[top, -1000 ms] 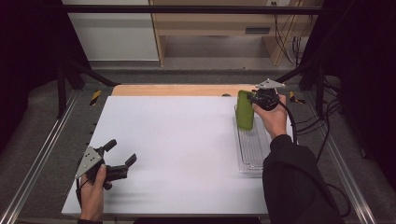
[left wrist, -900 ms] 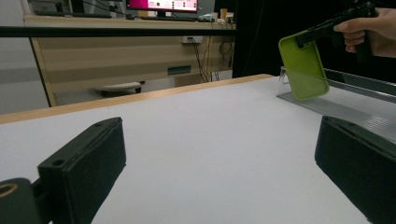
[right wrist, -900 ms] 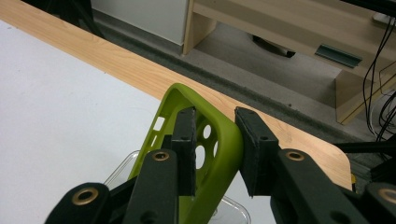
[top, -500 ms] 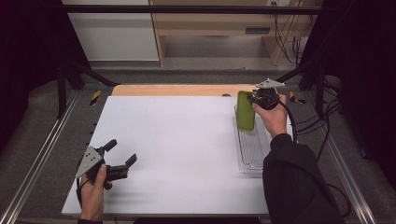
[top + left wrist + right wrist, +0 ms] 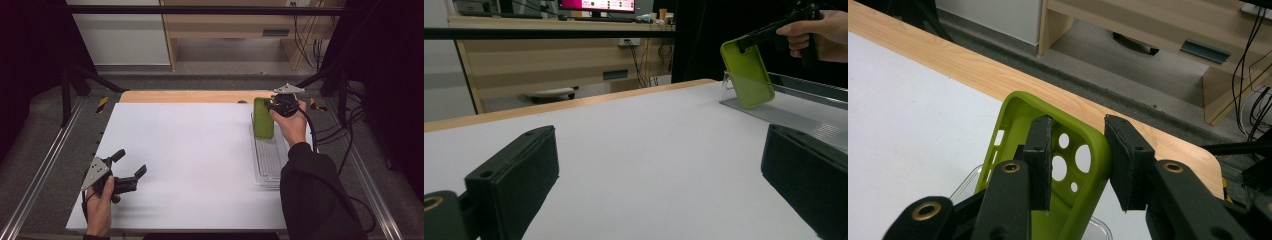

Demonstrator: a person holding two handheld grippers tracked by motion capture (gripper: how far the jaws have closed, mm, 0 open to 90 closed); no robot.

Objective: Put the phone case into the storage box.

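1. One green phone case (image 5: 263,118) stands tilted at the far end of one clear tray (image 5: 270,160), at about two o'clock on the white counter (image 5: 190,150), its long axis running from near to far.
2. The right hand-held gripper (image 5: 1077,165) straddles the case's top edge; its jaws have just been opening, one pad inside the shell, the outer pad apparently clear.
3. The left hand-held gripper (image 5: 127,172) sits released at eight o'clock, well apart.
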